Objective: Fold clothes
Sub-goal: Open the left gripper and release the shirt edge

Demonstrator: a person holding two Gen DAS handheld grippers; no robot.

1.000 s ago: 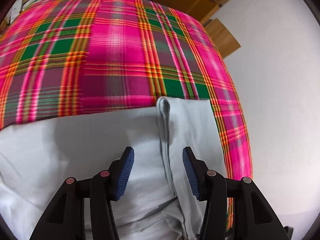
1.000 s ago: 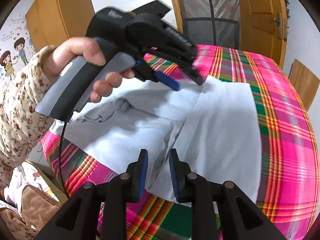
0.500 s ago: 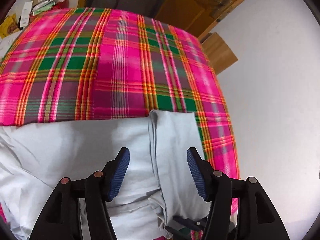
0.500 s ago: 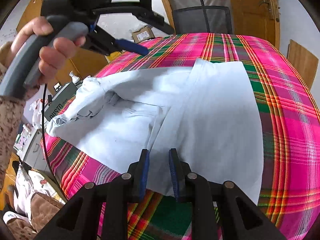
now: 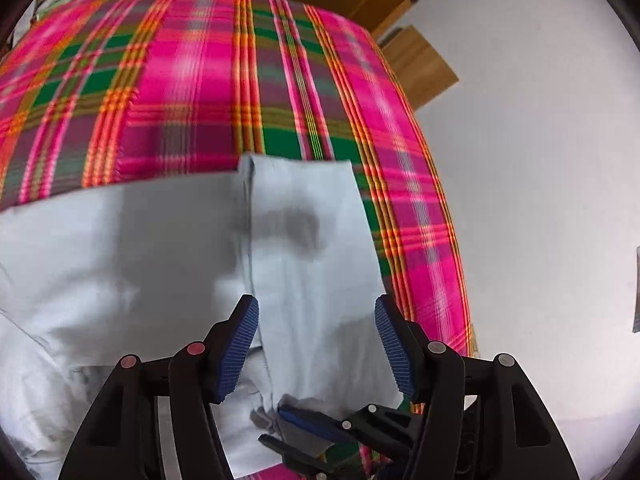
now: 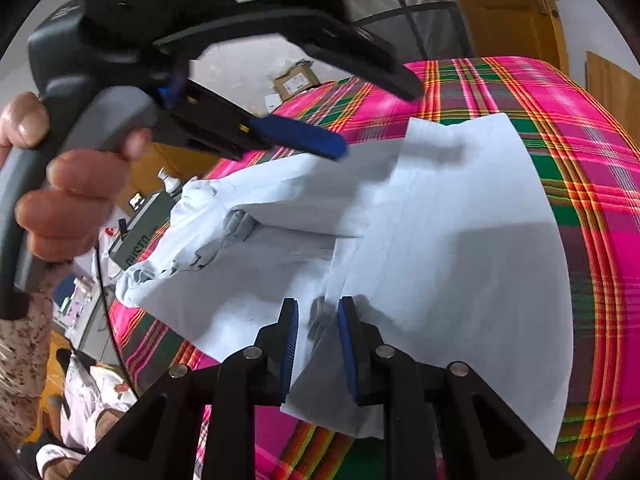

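Change: the left gripper (image 5: 316,344) has just been opening its jaws; it now sits higher, clear of the pale blue shirt (image 5: 312,240).
Left hand (image 6: 68,200): wrapped round the grey handle at 9 o'clock, fingers spread wide, nothing between them.
Right gripper (image 6: 318,344): narrow gap, shirt's near edge between its pads; whether they pinch it cannot be told.
Shirt: flat on the plaid cloth (image 5: 192,92), folded panel at 3 o'clock.

shirt (image 6: 460,240): pale blue, plain, no print we can spot
bed cover (image 5: 192,92): loud hot-pink plaid with green squares and orange-yellow stripes
left gripper (image 5: 316,344): black body, blue ribbed pads on the jaws, we see a grey handle too
right gripper (image 6: 318,344): same black and blue
sleeve (image 6: 24,344): cream with small brownish floral print
door (image 6: 508,12): orange-brown wood
wall (image 5: 540,160): plain white
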